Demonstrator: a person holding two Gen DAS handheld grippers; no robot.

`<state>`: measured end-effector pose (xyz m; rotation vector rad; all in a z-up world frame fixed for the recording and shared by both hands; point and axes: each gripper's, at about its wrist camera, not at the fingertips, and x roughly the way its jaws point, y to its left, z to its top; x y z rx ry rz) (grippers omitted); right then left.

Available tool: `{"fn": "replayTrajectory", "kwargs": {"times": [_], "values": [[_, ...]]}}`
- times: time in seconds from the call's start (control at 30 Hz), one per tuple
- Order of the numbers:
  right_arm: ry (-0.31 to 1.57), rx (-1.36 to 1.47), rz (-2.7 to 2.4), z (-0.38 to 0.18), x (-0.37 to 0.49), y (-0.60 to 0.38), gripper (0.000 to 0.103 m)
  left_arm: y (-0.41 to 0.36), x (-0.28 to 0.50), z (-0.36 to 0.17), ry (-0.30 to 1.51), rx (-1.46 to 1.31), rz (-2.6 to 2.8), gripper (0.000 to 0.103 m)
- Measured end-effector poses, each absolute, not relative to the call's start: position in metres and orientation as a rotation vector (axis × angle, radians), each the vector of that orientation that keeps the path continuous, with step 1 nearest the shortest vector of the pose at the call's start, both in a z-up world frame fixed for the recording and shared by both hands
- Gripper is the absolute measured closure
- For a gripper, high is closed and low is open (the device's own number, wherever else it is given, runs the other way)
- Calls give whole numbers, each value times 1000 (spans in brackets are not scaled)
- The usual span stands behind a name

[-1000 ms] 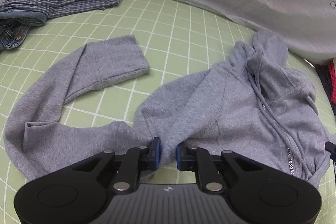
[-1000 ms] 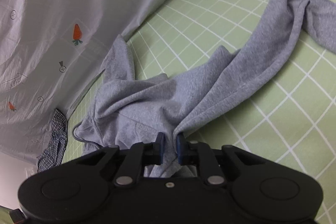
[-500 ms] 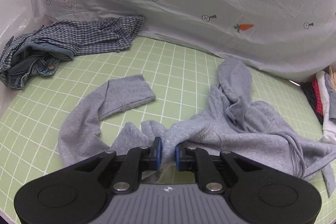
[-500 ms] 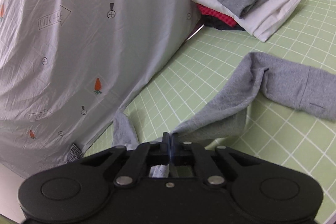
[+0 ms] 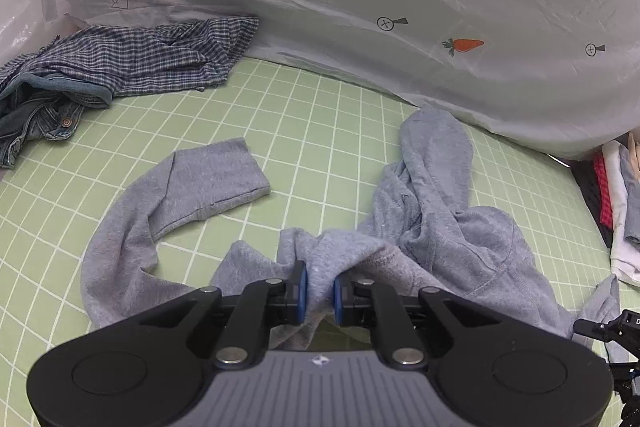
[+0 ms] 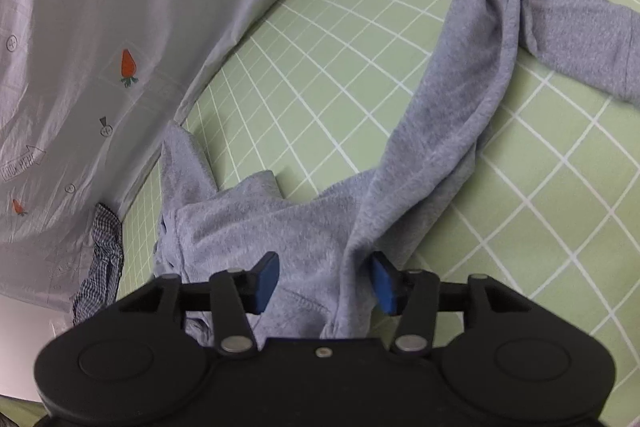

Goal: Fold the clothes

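1. Left wrist view: the left gripper (image 5: 318,287) is clenched on a bunched ridge of the grey hoodie (image 5: 440,239), which lies crumpled on the green grid mat (image 5: 312,115). Its hood points toward 1 o'clock, against the printed white sheet (image 5: 360,7). One sleeve (image 5: 192,183) curls away toward 10 o'clock and lies flat. A checked shirt (image 5: 140,63) over denim is heaped well apart at 10 o'clock. Stacked clothes (image 5: 616,211) sit at 3 o'clock.

2. Right wrist view: the right gripper (image 6: 324,281) has its jaws spread wide, released, with hoodie cloth between the blue pads (image 6: 266,275) but not pinched. The other sleeve (image 6: 480,75) stretches toward 1 o'clock across the mat.

3. Handling, as a judgement: the fleece looks soft, limp and moderately heavy, so it will sag and drag. It should grip well, not slip. Seamed edges such as hem corners, shoulders or cuffs seem the best holds for spreading it flat.
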<state>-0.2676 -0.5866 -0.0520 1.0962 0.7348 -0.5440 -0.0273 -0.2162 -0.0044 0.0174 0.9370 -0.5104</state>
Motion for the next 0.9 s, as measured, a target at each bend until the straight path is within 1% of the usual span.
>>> {"fn": "replayTrajectory", "kwargs": {"times": [0.03, 0.07, 0.1, 0.13, 0.17, 0.2, 0.23, 0.27, 0.3, 0.43, 0.53, 0.6, 0.73, 0.87, 0.9], "values": [[747, 1101, -542, -55, -268, -583, 29, -215, -28, -6, 938, 25, -509, 88], [758, 1110, -533, -59, -268, -579, 27, -213, -30, -8, 942, 27, -505, 88], [769, 1122, -519, -63, -269, -574, 27, -210, -31, -11, 947, 23, -499, 88], [776, 1138, -500, -67, -269, -571, 31, -207, -34, -12, 952, 15, -493, 88], [769, 1159, -471, -70, -270, -568, 39, -203, -37, -13, 958, 7, -487, 88], [751, 1180, -438, -72, -272, -565, 69, -199, -39, -15, 964, -1, -482, 88], [736, 1183, -417, -72, -274, -562, 91, -195, -42, -15, 967, 0, -479, 89], [721, 1172, -405, -69, -276, -559, 90, -191, -45, -13, 967, 10, -480, 89], [705, 1143, -395, -63, -279, -556, 93, -187, -47, -11, 962, 14, -479, 89], [607, 1036, -400, -23, -301, -554, 95, -169, -50, 9, 949, -66, -486, 89], [511, 1038, -402, 8, -309, -571, 95, -176, -47, 34, 887, -71, -515, 89], [451, 1024, -387, 29, -304, -583, 96, -188, -39, 52, 827, -78, -546, 89], [365, 892, -336, 72, -269, -610, 96, -226, 1, 79, 704, -77, -611, 89], [302, 799, -343, 90, -214, -653, 96, -289, 65, 85, 604, -84, -640, 89], [305, 776, -361, 89, -196, -666, 95, -307, 83, 82, 593, -89, -631, 86]]}}
